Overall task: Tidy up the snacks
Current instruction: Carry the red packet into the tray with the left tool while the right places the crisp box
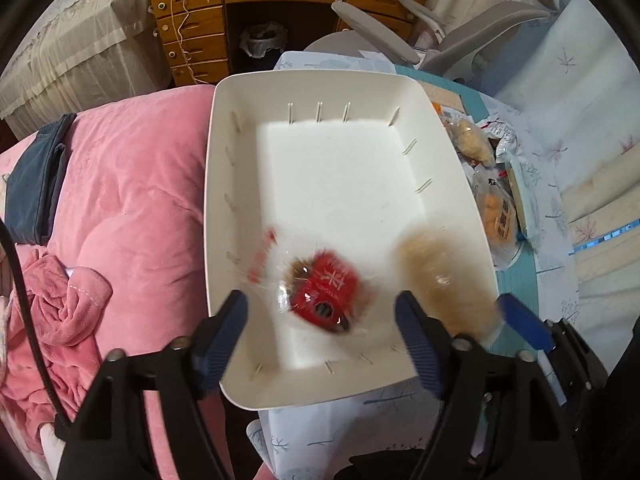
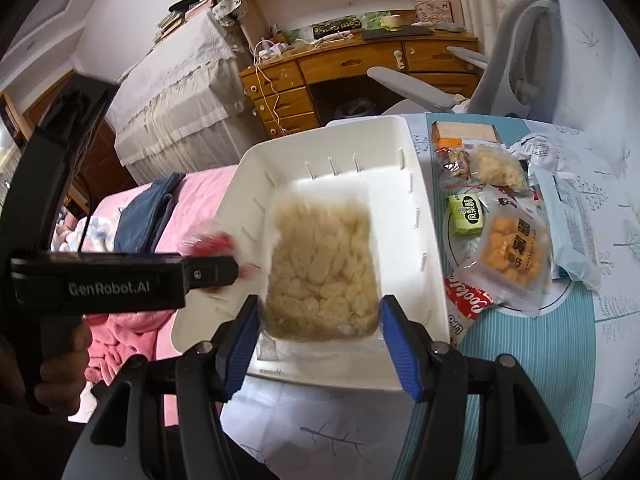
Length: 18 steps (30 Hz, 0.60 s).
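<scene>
Right wrist only: green packet beside bin

Wooden desk; pink bedding

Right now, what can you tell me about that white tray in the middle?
The white tray is a rectangular, plastic-looking bin with sloping walls, rounded corners and thin slits along the sides. It sits on the leaf-print tablecloth, beside a pink blanket. Over it blur a clear pale snack bag and a red-labelled packet.
</scene>
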Tool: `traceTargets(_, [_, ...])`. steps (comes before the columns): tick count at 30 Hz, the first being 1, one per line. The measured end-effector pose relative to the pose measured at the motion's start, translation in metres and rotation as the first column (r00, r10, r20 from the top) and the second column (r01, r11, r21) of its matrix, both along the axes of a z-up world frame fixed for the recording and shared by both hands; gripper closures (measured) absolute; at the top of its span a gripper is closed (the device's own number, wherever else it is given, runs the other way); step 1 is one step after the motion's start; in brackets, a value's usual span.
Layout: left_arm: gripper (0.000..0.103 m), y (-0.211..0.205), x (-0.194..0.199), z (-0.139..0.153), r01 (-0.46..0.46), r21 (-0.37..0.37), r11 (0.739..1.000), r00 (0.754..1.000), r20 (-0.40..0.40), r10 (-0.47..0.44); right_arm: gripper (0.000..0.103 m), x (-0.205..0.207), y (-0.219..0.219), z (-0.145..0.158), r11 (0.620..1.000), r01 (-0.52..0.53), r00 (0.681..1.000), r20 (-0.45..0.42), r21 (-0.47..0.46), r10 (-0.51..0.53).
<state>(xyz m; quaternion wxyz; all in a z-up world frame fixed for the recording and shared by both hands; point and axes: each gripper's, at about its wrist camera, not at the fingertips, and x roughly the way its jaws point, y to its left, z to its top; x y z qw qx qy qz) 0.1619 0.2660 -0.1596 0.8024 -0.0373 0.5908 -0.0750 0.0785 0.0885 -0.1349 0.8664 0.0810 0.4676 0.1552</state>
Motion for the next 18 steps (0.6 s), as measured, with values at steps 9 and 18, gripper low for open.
traceTargets(9, [0.023,-0.024,-0.005,0.007,0.033,0.023,0.999,0.999,0.012,-0.033,0.036,-0.007,-0.019,0.0,0.999,0.032,0.999,0.001,0.022,-0.032])
traceTargets(18, [0.023,-0.058,-0.004,0.021,0.079,0.022,0.997,0.997,0.025,-0.079,0.034,-0.012,-0.056,-0.001,0.995,0.081,0.997,-0.023,0.064,-0.08])
